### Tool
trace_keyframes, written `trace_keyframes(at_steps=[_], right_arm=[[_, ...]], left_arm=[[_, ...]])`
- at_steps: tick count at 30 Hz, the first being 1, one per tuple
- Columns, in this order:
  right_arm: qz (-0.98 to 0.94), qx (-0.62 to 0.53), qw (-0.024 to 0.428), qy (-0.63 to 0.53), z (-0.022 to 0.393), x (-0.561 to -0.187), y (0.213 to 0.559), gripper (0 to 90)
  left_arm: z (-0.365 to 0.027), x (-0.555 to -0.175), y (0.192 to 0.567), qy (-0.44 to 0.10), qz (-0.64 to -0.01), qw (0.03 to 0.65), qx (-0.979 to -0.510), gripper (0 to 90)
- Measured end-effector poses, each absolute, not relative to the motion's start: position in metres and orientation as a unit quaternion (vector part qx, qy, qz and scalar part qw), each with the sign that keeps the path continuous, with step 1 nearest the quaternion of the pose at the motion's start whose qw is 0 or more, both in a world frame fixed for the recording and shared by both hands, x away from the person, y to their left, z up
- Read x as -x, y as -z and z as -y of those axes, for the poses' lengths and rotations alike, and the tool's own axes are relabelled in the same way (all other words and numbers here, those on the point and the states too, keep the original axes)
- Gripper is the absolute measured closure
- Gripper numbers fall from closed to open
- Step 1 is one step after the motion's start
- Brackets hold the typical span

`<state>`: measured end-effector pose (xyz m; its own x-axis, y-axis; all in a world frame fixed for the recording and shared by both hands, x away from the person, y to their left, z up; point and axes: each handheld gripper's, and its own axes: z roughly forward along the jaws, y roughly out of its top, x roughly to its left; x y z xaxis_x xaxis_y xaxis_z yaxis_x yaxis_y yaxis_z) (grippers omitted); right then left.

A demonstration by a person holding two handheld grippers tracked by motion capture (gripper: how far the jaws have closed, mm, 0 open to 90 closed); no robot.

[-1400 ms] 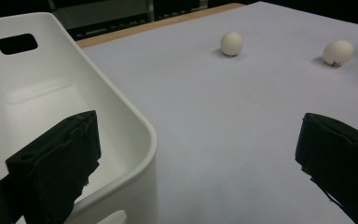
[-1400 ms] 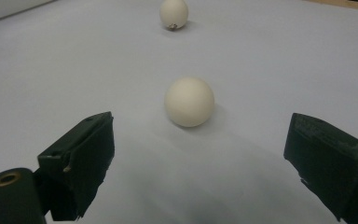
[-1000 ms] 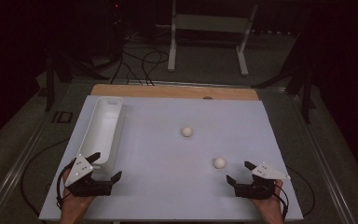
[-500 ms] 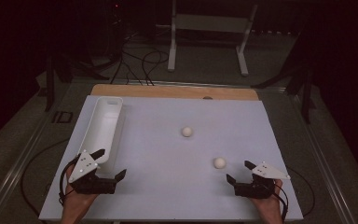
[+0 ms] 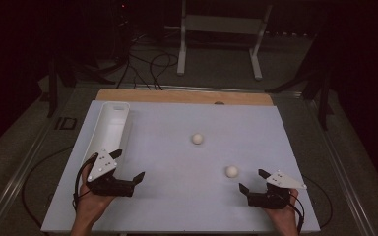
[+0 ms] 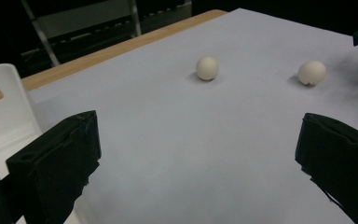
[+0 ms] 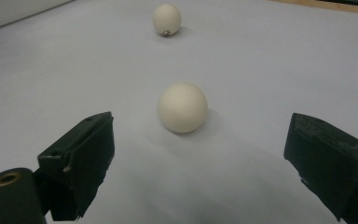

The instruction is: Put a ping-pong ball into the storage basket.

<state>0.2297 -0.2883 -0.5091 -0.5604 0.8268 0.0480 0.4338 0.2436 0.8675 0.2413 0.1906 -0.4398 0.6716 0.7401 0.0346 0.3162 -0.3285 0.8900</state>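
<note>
- Left gripper [image 5: 128,166] has swung rightward off the tray [image 5: 109,129], jaws wide apart, facing both balls.
- My right gripper [image 5: 252,181] gapes toward the near ball [image 5: 232,171], lined up to grab.

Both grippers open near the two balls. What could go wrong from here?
1. The near ball lies loose on the flat sheet just ahead of the right gripper; a jaw nudging it would likely send it rolling.
2. The left gripper sits close beside the white tray and could knock it when it moves.
3. The far ball lies between both grippers, so both reaching for it could collide.
</note>
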Motion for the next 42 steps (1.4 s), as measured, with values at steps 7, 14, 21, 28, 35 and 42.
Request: trace_keyframes(at_steps=[7,14,21,28,35,42], right_arm=[[-0.759,-0.416,0.217,-0.452,0.288,-0.230,0.509,8.3],[-0.759,-0.416,0.217,-0.451,0.288,-0.230,0.509,8.3],[-0.759,-0.417,0.216,-0.451,0.288,-0.230,0.510,8.3],[-0.758,-0.418,0.216,-0.451,0.289,-0.230,0.509,8.3],[-0.759,-0.417,0.217,-0.451,0.289,-0.231,0.509,8.3],[-0.759,-0.418,0.216,-0.450,0.290,-0.231,0.509,8.3]], left_arm=[[-0.176,-0.253,0.437,-0.211,-0.324,0.480,-0.787,0.7],[-0.158,-0.267,0.434,-0.198,-0.313,0.480,-0.795,0.7],[-0.144,-0.279,0.430,-0.187,-0.307,0.480,-0.800,0.7],[-0.123,-0.291,0.426,-0.178,-0.291,0.480,-0.809,0.7],[-0.101,-0.303,0.423,-0.165,-0.276,0.479,-0.817,0.7],[-0.076,-0.313,0.422,-0.152,-0.261,0.477,-0.825,0.7]])
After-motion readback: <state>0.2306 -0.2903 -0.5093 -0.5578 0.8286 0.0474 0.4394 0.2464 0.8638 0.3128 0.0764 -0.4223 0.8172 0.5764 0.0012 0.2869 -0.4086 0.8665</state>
